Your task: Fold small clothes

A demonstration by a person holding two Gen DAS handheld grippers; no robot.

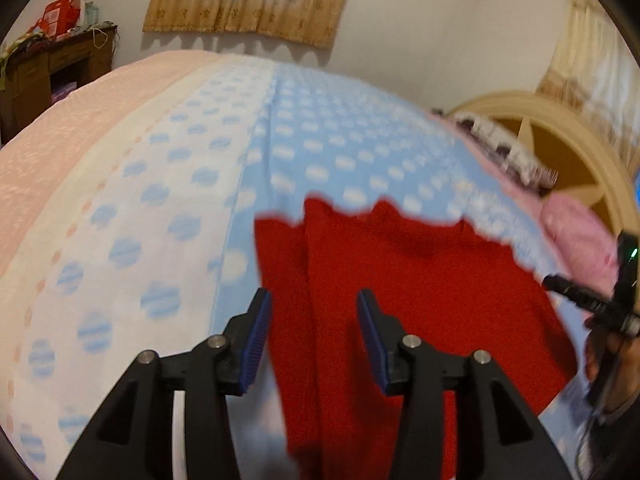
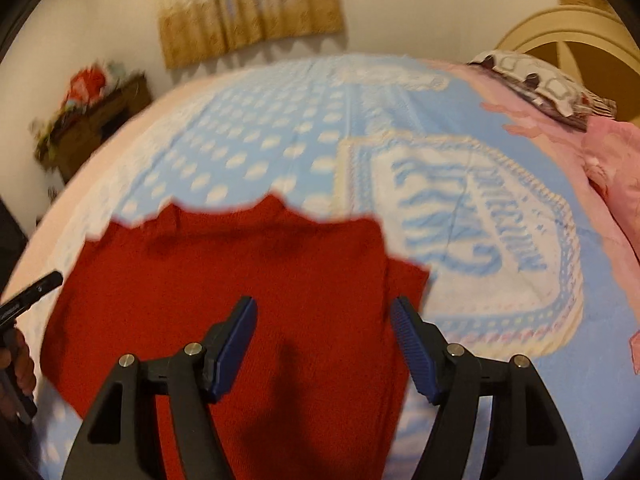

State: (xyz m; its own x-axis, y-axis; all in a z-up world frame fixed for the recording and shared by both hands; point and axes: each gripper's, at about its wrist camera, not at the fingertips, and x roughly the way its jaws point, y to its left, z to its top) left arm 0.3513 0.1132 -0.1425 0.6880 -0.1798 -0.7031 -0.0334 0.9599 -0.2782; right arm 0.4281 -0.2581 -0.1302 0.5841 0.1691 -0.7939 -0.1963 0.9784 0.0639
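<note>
Red knit garment (image 1: 400, 280): lay spread on the blue dotted bedspread (image 1: 320, 128) of the bed, one side panel already turned inward. Left tongs (image 1: 314, 312) stood apart above its left fold; right tongs (image 2: 324, 320) stood apart above its right edge, nothing clamped. Advised handling: pinch both near corners evenly, lift together, carry toward the jagged far hem, edges kept aligned.

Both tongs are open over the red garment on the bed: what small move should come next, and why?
Probably lower both and pinch the red garment at its side edges: the left tongs and right tongs are open and empty above it, and it lies spread out.
</note>
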